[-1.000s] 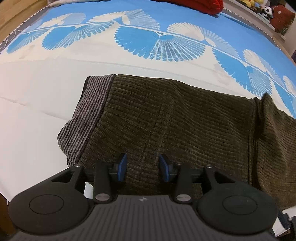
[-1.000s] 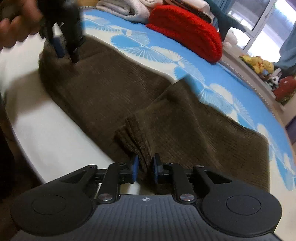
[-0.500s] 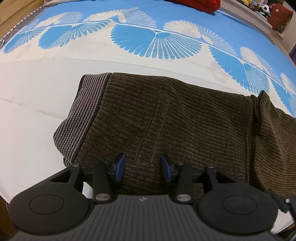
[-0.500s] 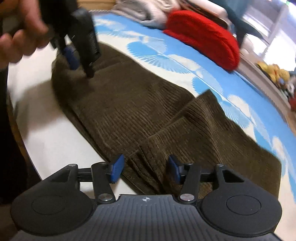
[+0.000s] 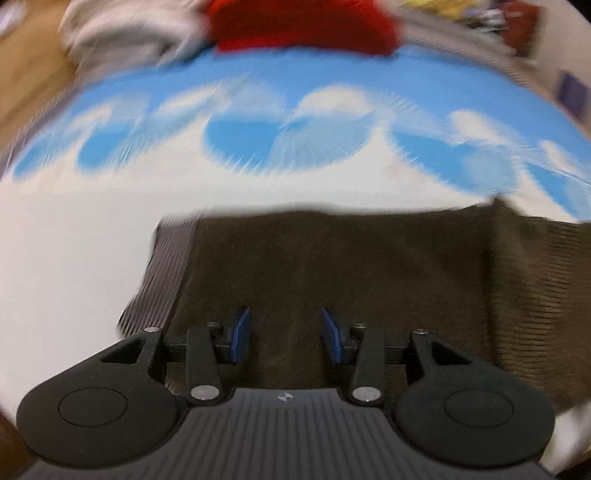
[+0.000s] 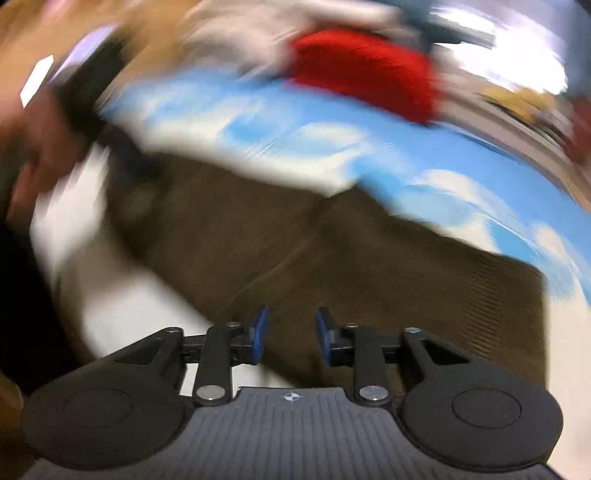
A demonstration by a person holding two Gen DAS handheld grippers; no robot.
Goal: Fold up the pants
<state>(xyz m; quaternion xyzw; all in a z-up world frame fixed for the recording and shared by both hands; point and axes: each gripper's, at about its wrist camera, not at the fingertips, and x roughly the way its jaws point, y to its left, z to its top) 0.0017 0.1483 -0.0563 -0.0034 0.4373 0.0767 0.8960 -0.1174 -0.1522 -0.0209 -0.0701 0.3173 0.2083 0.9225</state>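
Observation:
Dark brown corduroy pants (image 5: 332, 266) lie folded on the bed, with a grey striped waistband (image 5: 162, 280) at the left end. My left gripper (image 5: 285, 334) is open and empty, just above the cloth near the waistband. In the right wrist view the same pants (image 6: 332, 251) lie across the bed, with the legs folded over. My right gripper (image 6: 290, 332) is open and empty over the near edge of the pants. Both views are blurred by motion. The hand holding the left gripper (image 6: 92, 122) shows at the far left.
The bed has a blue and white fan-patterned cover (image 5: 295, 122). A red knitted item (image 5: 303, 22) and pale folded laundry (image 5: 122, 33) lie at the far edge. Toys and a window (image 6: 509, 62) lie beyond the bed. The bed's near edge is close under both grippers.
My right gripper let go of the folded pant edge and opened. Both grippers have tilted up and pulled back fast. The pants stay flat on the bed.

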